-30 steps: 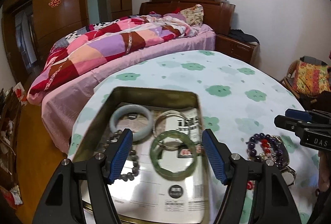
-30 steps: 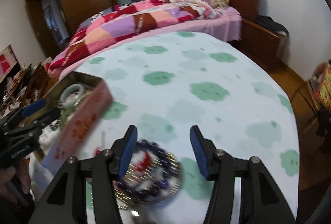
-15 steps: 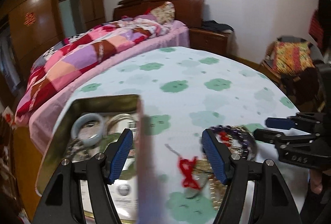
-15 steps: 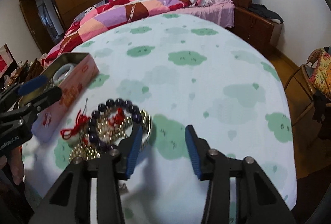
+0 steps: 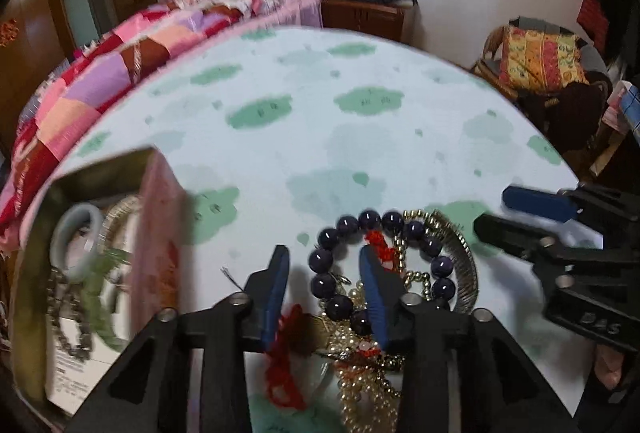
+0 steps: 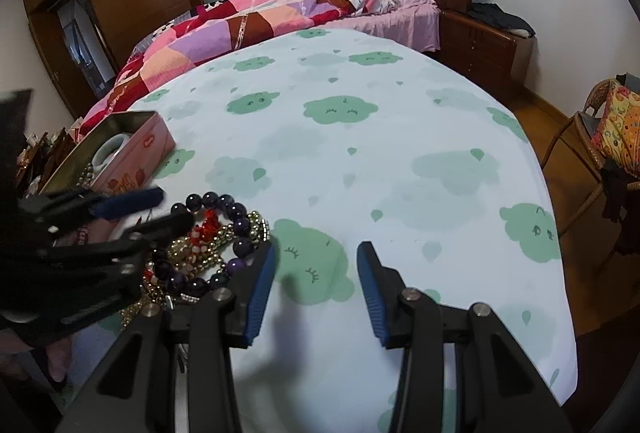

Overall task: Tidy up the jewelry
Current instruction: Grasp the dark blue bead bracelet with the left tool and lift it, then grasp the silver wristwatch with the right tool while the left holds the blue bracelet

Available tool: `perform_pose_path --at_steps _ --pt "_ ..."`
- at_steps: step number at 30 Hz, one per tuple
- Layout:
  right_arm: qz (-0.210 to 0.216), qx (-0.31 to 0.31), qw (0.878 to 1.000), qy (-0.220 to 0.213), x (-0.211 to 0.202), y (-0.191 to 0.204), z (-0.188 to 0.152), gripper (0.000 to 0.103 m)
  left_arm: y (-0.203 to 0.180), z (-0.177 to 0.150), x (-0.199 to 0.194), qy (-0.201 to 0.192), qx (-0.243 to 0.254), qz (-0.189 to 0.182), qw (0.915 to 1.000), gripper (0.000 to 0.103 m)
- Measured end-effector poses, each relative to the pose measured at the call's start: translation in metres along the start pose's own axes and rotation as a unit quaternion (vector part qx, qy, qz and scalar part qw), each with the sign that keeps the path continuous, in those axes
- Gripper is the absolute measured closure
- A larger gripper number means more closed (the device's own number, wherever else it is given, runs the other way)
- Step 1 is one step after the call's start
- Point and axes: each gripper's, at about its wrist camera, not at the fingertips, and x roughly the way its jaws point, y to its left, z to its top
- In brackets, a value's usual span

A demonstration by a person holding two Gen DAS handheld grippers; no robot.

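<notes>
A pile of jewelry lies on the table: a dark purple bead bracelet (image 5: 340, 265) (image 6: 236, 221), gold bead chains (image 5: 368, 385), a metal band (image 5: 464, 253) and red cord (image 5: 284, 365). My left gripper (image 5: 324, 265) is open and low over the pile, its fingers astride the left side of the bead bracelet. A pink tin box (image 5: 158, 233) (image 6: 136, 161) at the left holds a pale jade bangle (image 5: 76, 237), a green bangle (image 5: 100, 297) and other bracelets. My right gripper (image 6: 316, 253) is open and empty over bare cloth, just right of the pile.
The round table wears a white cloth with green cloud prints (image 6: 340, 109). A bed with a patchwork quilt (image 6: 248, 25) stands behind it. A wicker chair with a patterned cushion (image 6: 616, 121) stands at the right. The table edge is close on the right.
My left gripper has swung right from over the tin box to the jewelry pile and narrowed its opening. My right gripper has shifted right, off the pile, onto bare cloth.
</notes>
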Motion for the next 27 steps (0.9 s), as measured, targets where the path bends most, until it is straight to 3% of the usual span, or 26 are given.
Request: perform_pose_path --at_steps 3,5,7,15,27 --pt "0.000 0.003 1.000 -0.001 0.000 -0.003 0.000 0.057 -0.003 -0.002 0.001 0.000 0.004 -0.006 1.0000 0.087" --pt "-0.001 0.006 1.000 -0.001 0.000 -0.004 0.000 0.057 -0.002 -0.003 -0.001 -0.002 0.003 -0.019 0.9998 0.090" --pt "0.000 0.008 1.000 0.000 0.000 -0.005 -0.001 0.057 0.000 -0.004 -0.005 -0.010 -0.001 -0.026 0.9996 0.090" --pt "-0.001 0.009 1.000 -0.002 -0.001 -0.005 -0.001 0.057 0.007 0.005 -0.062 -0.103 -0.023 -0.062 0.9925 0.090" --pt "0.023 -0.007 1.000 0.015 -0.001 0.010 -0.003 0.057 0.011 0.014 -0.090 -0.149 -0.030 -0.079 0.9852 0.090"
